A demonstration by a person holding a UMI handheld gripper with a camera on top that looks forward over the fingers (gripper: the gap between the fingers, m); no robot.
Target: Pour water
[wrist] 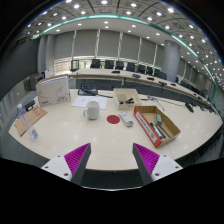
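A white mug (93, 110) stands on the pale table (70, 135), well beyond my fingers and a little left of centre. A small red round object (113, 119) lies just right of the mug. My gripper (111, 160) hovers over the table's near edge, open, with nothing between its magenta pads (76, 156). No bottle or jug can be made out.
An open cardboard box (158, 125) holding tools sits to the right, with a smaller light box (126, 98) behind it. A white box (53, 90) and wooden pieces (27, 121) lie to the left. Desks and chairs (120, 68) fill the room behind.
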